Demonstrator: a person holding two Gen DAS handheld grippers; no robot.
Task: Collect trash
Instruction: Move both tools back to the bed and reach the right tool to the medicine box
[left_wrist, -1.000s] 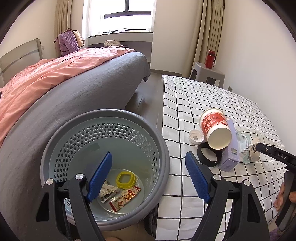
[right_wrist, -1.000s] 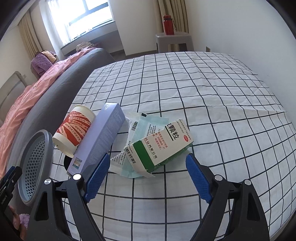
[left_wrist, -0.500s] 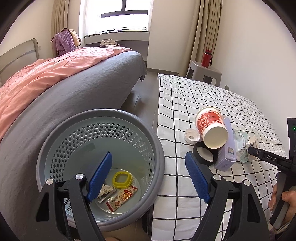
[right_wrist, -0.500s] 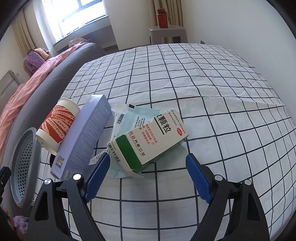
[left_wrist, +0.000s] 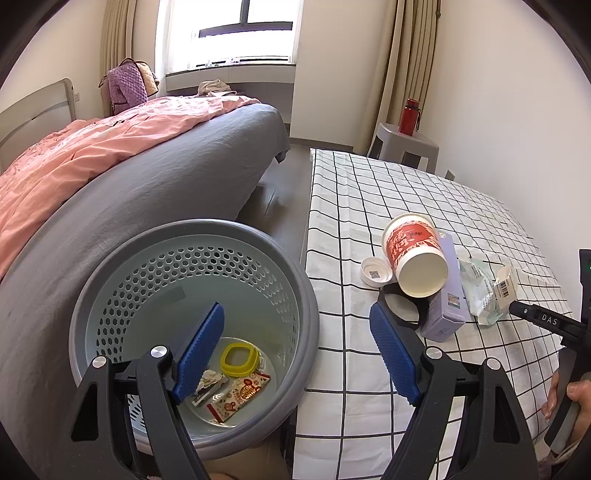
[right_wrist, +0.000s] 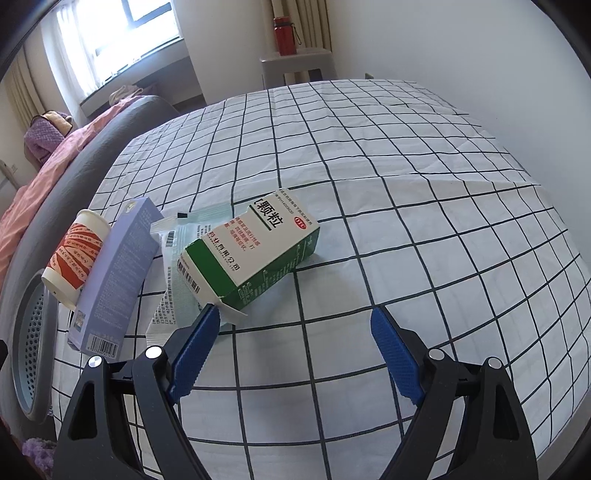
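Observation:
A grey perforated bin (left_wrist: 310, 295) stands by the checked table (left_wrist: 351, 206) and holds a yellow ring (left_wrist: 239, 360) and wrappers. My left gripper (left_wrist: 295, 350) is open and empty, above the bin's right rim. On the table lie a red-and-white paper cup (left_wrist: 413, 254), a white lid (left_wrist: 375, 271), a purple box (left_wrist: 448, 295), a plastic packet (left_wrist: 480, 291) and a black ring (left_wrist: 400, 306). In the right wrist view my right gripper (right_wrist: 293, 350) is open, just before a green-and-white medicine box (right_wrist: 255, 247), with its left fingertip (right_wrist: 207, 321) at the box's near corner. The purple box (right_wrist: 118, 269), cup (right_wrist: 74, 254) and bin (right_wrist: 29, 350) lie left.
A bed with grey sheet (left_wrist: 147, 192) and pink duvet (left_wrist: 74, 155) lies left of the bin. A grey stool (left_wrist: 406, 142) with a red bottle (left_wrist: 408, 116) stands beyond the table. A white wall (left_wrist: 517, 129) runs along the table's right side.
My right gripper has moved forward and closer to the medicine box, which now sits just ahead of its fingers. My left gripper has shifted slightly left over the bin, still open.

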